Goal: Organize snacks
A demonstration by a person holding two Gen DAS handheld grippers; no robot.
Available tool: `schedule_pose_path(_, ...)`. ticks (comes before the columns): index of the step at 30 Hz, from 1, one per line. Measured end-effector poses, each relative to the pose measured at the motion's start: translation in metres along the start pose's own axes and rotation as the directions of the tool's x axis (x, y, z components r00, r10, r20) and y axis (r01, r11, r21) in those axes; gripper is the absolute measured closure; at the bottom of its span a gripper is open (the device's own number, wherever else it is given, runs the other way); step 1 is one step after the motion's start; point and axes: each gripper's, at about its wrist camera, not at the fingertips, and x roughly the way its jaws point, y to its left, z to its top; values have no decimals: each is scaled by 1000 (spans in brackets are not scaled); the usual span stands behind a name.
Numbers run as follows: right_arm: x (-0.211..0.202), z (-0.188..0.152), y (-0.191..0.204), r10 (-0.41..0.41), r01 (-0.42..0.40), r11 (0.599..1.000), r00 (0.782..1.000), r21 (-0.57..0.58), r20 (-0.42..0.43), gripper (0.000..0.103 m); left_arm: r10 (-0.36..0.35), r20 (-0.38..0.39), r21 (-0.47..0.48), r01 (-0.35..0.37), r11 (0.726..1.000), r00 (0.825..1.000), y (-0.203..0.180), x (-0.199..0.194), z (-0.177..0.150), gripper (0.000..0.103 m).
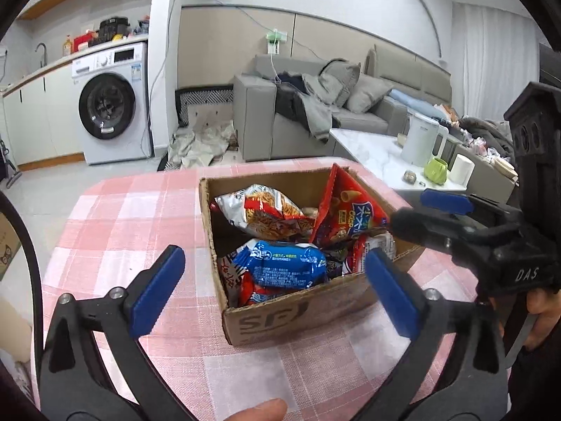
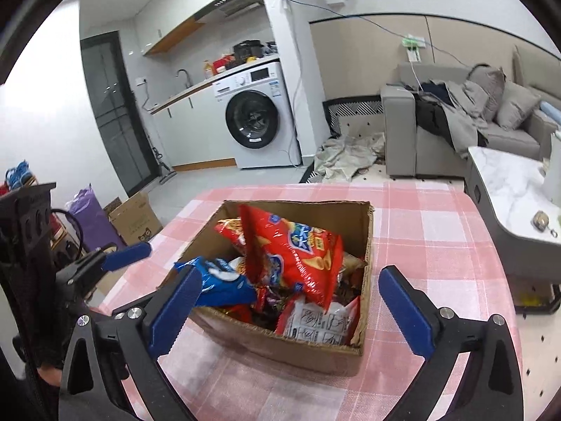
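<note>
A: Left tool (image 1: 273, 282) first, nearest the lens: fingers spread wide, nothing between them, hanging over the near end of the cardboard box (image 1: 280, 319). Right tool (image 2: 287, 307) the same, gaping and empty, over the box's near rim from its own side.

B: Where does the box sit?

A: On the pink checked tabletop (image 1: 140, 231), roughly mid-width, far end toward the far edge. Top flaps off, all snacks inside, nothing loose on the cloth.

B: Biggest bag?

A: Red chip bag (image 2: 301, 256), standing tilted against the right wall of the box. Puffed, light, slick film, crushable contents. I'd pinch the crimped top seam, not the belly.

B: Next?

A: Silver-and-red noodle snack bag (image 1: 266, 214), lying at the far left of the box. Also air-filled and brittle inside; take an end seal.

B: And the blue one?

A: Blue packet (image 1: 284, 263), near end, on top of the pile, closest to the left tool. Small, firmer, glossy, so probably slippery; grip across the short width or the crimp.

B: Anything smaller?

A: White printed packet (image 2: 315, 322) at the near right corner, partly buried. Soft, flat; hard to reach until the chip bag is out.
</note>
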Motion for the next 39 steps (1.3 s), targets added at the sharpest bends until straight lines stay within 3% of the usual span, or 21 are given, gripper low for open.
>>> schedule_pose_path(12,-21,-28,15,35,-32,998,998,-57,55,0,-14,56,1,14,1000,998,10,-39,-26,1)
schedule_pose_path(20,-22,-54,18,37,-32,997,996,-74,77,0,16,98,-17,-14,1000,995,15,-60,-45,1)
schedule_pose_path(32,-28,-85,13,-27,38,997,989,-73,146,0,68,108,-27,-66,997,992,20,-52,-71,1)
schedule_pose_path(39,-28,-92,4,-8,16,999,985,-44,174,0,88,134,-24,-86,996,987,19,-44,-76,1)
